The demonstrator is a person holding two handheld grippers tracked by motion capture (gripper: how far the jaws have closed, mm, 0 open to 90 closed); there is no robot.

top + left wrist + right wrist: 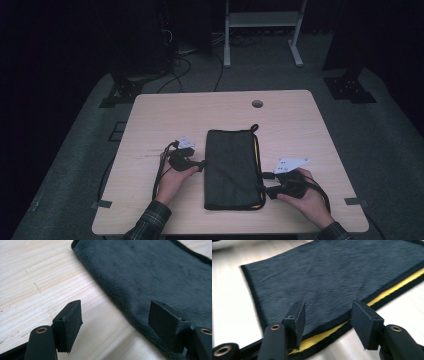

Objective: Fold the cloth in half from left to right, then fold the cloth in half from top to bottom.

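Lying flat near the middle of the wooden bench (150, 120), a folded dark cloth (231, 167) runs lengthwise away from the person, with a small loop at its far right corner and a yellow inner layer (387, 291) peeking out along its right-hand edge. The left claw (200, 164) sits at the cloth's left edge, about halfway along it; in the left gripper view its jaws stand apart with nothing clamped (one pad over bare wood, the other over the plush fabric), the cloth's edge passing between them. The right claw (265, 190) is at the cloth's right edge, near the corner closest to the person. In the right gripper view its jaws are likewise spread, and the black hem with the yellow strip runs just beyond the gap; neither pad presses on it. Each hand rests low on the bench beside the cloth, cables trailing from both grippers.
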